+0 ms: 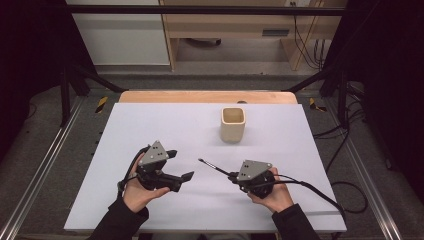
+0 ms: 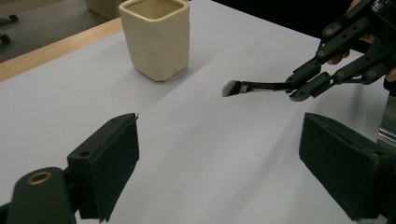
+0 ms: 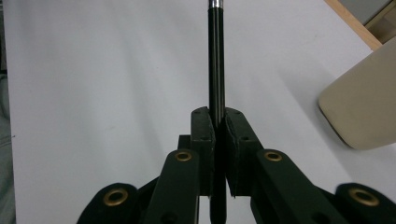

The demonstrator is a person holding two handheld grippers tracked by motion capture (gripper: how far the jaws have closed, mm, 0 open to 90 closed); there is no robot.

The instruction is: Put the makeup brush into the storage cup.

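Observation:
A cream square cup (image 1: 233, 124) stands upright on the white table sheet (image 1: 150, 125), right of its middle. My right gripper (image 1: 231, 175) is shut on the black handle of a thin brush (image 1: 212, 166), whose bristle tip points left and away. The right gripper view shows the handle (image 3: 216, 60) pinched between the jaws of that gripper (image 3: 218, 126), with the cup (image 3: 364, 102) off to the right. My left gripper (image 1: 181, 165) is open and holds nothing. In the left gripper view its jaws (image 2: 224, 163) stand wide apart, facing the cup (image 2: 156, 37), the brush (image 2: 254, 86) and the right gripper (image 2: 299, 91).
The sheet covers a wooden table whose far edge (image 1: 207, 96) shows behind the cup. Black frame bars (image 1: 200, 9) and cables (image 1: 345, 150) surround the table. A cable (image 1: 310, 189) trails right from the right gripper.

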